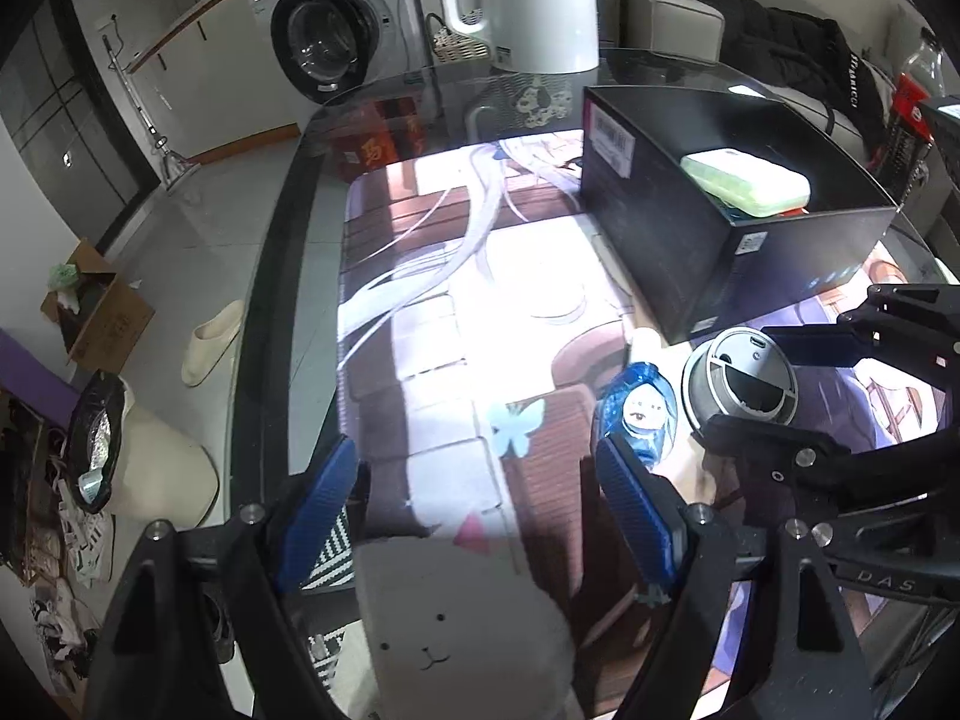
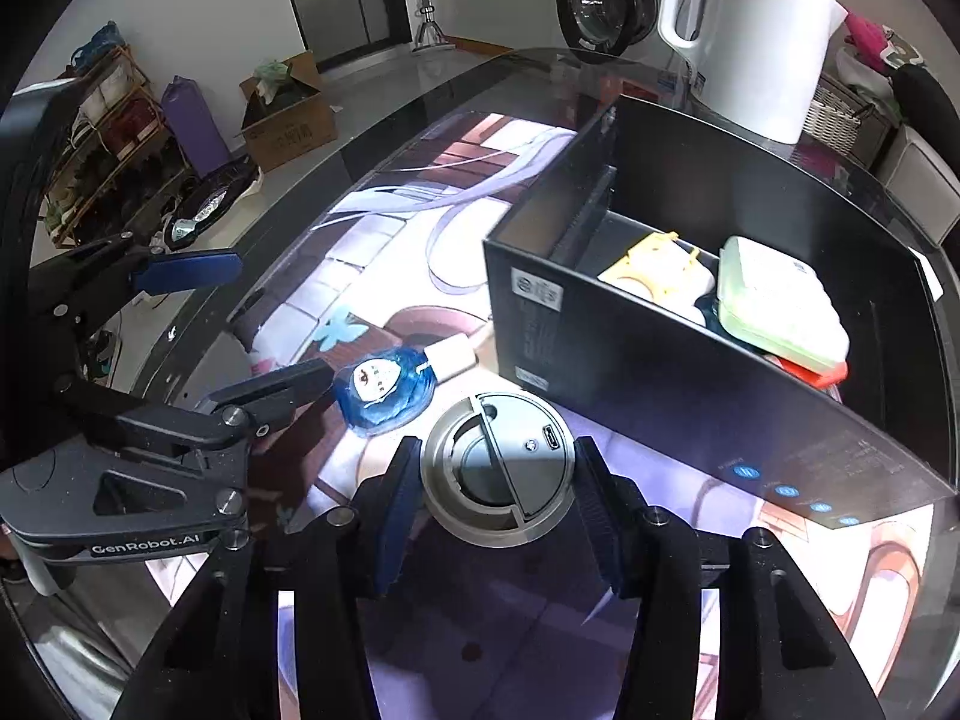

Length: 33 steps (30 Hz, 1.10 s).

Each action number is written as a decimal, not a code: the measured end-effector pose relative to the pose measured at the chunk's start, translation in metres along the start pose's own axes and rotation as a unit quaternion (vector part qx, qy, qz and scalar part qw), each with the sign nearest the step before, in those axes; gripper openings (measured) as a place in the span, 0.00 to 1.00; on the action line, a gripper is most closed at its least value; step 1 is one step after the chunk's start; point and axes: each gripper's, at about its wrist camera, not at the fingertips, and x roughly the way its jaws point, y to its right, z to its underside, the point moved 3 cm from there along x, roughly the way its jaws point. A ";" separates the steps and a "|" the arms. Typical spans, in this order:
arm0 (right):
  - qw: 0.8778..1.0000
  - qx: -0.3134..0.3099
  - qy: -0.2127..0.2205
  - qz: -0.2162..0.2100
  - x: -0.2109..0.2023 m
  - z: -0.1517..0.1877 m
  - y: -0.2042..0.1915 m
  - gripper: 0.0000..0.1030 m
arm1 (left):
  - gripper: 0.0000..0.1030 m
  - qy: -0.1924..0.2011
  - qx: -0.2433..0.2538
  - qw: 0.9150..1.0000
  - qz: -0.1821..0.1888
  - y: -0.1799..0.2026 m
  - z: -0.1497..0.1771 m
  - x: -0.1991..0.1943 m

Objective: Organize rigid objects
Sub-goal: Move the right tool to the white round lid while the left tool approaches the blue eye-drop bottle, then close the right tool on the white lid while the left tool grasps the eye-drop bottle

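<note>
A round grey device (image 2: 498, 474) with a USB port lies on the printed desk mat (image 2: 372, 234), in front of a black open box (image 2: 660, 372). My right gripper (image 2: 498, 516) straddles it, jaws close at both sides; whether the pads touch it I cannot tell. It also shows in the left wrist view (image 1: 741, 375). A blue charm with a painted face (image 2: 384, 387) lies just left of it. My left gripper (image 1: 480, 504) is open and empty, its right finger (image 1: 636, 504) next to the charm (image 1: 639, 411). The box holds a pale green case (image 2: 780, 306) and a yellow item (image 2: 657, 267).
A white electric kettle (image 2: 756, 30) stands behind the box on the glass table (image 1: 282, 276). A grey plush with a face (image 1: 456, 630) lies under my left gripper. A bottle with a red label (image 1: 915, 90) stands far right. A washing machine (image 1: 336, 30) and floor clutter lie beyond.
</note>
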 end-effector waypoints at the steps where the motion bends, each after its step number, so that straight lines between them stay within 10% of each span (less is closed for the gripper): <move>1: 1.000 0.002 -0.002 0.001 -0.001 0.001 0.003 0.49 | 0.80 -0.001 0.005 1.000 0.002 0.003 -0.001 0.000; 23: 0.999 0.045 -0.013 0.004 -0.033 0.047 0.066 0.49 | 0.79 -0.029 -0.016 0.998 0.048 0.061 -0.040 0.022; 33: 0.998 0.056 -0.014 0.012 -0.037 0.053 0.073 0.49 | 0.33 -0.035 -0.001 0.996 0.080 0.067 -0.033 0.019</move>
